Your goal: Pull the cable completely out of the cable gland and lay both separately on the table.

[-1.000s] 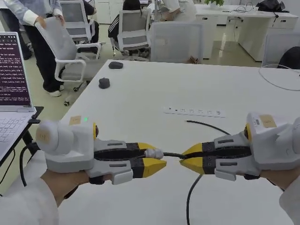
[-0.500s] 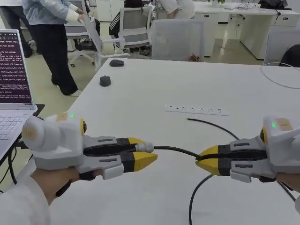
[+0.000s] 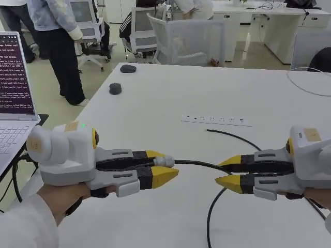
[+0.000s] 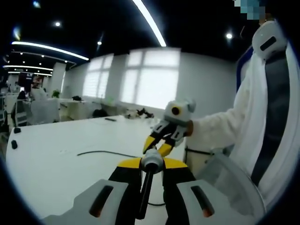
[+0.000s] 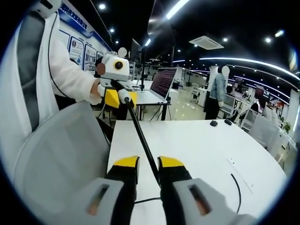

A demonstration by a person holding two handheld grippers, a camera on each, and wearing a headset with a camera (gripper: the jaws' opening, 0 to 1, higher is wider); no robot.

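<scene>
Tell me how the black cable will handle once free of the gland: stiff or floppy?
Probably semi-stiff: the cable spans the gap between the left gripper and the right gripper almost straight, with little sag. Yet bendable, since its free length curves over the table. It may keep that curl when laid down.

The left gripper [image 3: 166, 165] and right gripper [image 3: 223, 171], almost tip to tip at mid-frame a second ago, have drawn well apart. The gland [image 3: 163, 161] in the left gripper nearly touched the right gripper's tips then; now a longer stretch of bare cable [image 3: 196, 164] spans the gap between them. The right gripper's jaws, closed together on the cable half a second ago, now stand slightly parted around it. At the upper left, the person [image 3: 57, 31] has shifted a little rightward.
</scene>
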